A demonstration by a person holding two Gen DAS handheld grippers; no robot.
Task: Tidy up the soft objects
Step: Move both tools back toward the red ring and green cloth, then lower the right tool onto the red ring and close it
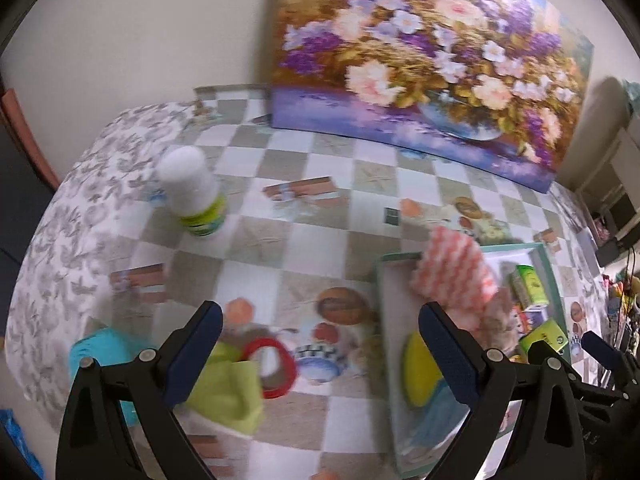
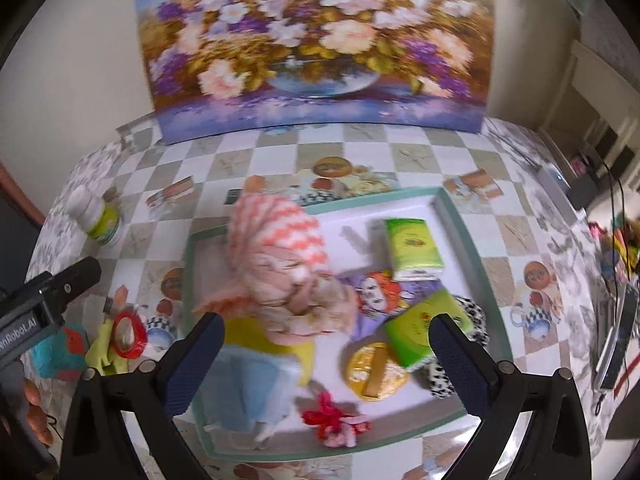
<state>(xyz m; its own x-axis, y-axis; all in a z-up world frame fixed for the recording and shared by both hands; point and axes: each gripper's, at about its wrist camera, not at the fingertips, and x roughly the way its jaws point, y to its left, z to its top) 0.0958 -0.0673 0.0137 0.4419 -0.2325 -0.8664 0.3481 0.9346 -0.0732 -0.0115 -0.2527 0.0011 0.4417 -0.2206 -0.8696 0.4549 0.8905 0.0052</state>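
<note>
Left wrist view: left gripper (image 1: pixel 320 344) jaws wide, empty; green cloth (image 1: pixel 226 394) at the left jaw. Looks light, limp; pinch a raised fold. Right gripper (image 2: pixel 326 354) jaws wide, empty.

The left hand-held gripper (image 1: pixel 320 356) gapes above a blurred, seemingly green cloth (image 1: pixel 228 392).

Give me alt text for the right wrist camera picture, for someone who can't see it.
A teal-rimmed tray on a checkered tablecloth holds a pink zigzag cloth, two green tissue packs and a gold round tin. The right gripper hangs above it, jaws open and empty. A flower painting leans against the wall behind.
</note>
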